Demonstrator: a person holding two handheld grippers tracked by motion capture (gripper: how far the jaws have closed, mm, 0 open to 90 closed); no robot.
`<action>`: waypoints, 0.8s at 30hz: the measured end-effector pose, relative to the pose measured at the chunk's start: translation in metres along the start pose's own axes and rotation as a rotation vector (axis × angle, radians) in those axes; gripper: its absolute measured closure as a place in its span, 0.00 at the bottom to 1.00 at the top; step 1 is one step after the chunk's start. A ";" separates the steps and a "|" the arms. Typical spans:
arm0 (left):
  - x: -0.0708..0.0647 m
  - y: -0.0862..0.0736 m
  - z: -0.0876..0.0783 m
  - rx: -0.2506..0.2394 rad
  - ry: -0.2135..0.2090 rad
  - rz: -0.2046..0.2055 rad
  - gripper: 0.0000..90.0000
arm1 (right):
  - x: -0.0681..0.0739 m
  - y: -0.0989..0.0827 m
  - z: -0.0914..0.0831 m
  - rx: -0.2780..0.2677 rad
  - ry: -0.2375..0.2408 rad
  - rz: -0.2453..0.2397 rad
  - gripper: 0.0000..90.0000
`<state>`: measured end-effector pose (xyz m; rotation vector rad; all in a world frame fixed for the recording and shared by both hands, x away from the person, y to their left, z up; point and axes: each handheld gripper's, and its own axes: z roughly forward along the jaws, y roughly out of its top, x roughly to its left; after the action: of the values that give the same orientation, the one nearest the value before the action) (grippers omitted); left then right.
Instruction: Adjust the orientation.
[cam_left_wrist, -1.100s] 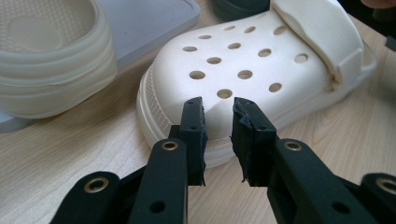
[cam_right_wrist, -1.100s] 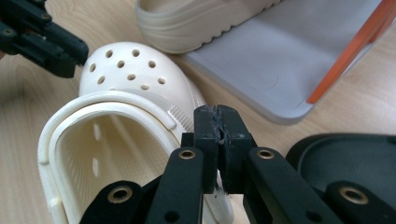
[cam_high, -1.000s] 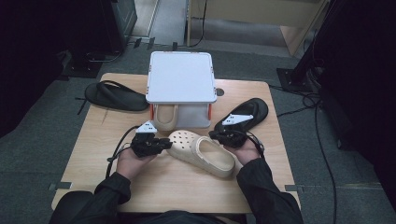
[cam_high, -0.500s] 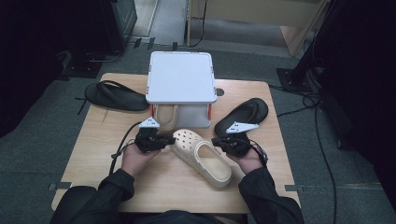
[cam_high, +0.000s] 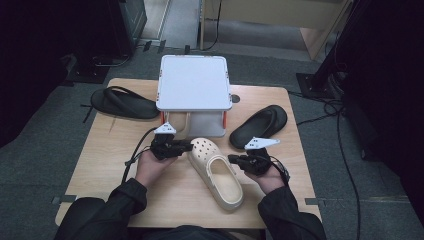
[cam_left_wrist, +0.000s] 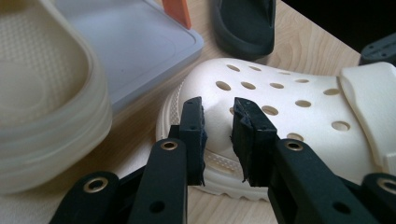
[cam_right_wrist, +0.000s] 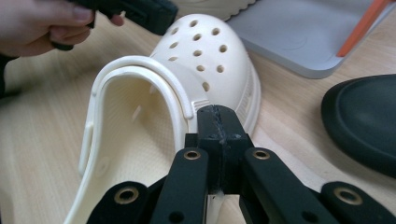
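A cream clog lies on the wooden table, toe toward a white rack and heel toward the person. My left gripper is at the toe, its jaws a narrow gap apart with nothing clearly between them. My right gripper sits at the clog's right side wall, jaws closed on its rim. A second cream clog lies on the rack's grey base.
One black sandal lies at the table's far left. Another black sandal lies right of the rack, close to my right gripper. The rack has orange legs. Cables trail off both sides.
The cream clog has turned: its heel swung toward the person while the toe stayed by the left gripper. The right gripper came back and inward with it.
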<state>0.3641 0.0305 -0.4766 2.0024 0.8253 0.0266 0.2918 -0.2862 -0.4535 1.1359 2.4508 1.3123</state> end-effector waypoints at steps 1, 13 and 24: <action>0.000 0.002 0.001 -0.002 -0.002 0.003 0.83 | 0.001 0.000 0.000 0.001 0.005 0.003 1.00; 0.001 0.008 0.009 -0.024 -0.021 0.015 0.82 | 0.008 -0.004 -0.001 0.013 0.060 -0.004 1.00; 0.000 0.017 0.003 -0.024 -0.028 0.031 0.77 | 0.004 0.000 -0.006 -0.006 0.057 -0.021 0.82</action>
<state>0.3739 0.0227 -0.4648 1.9882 0.7731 0.0259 0.2858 -0.2872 -0.4494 1.0826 2.4895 1.3637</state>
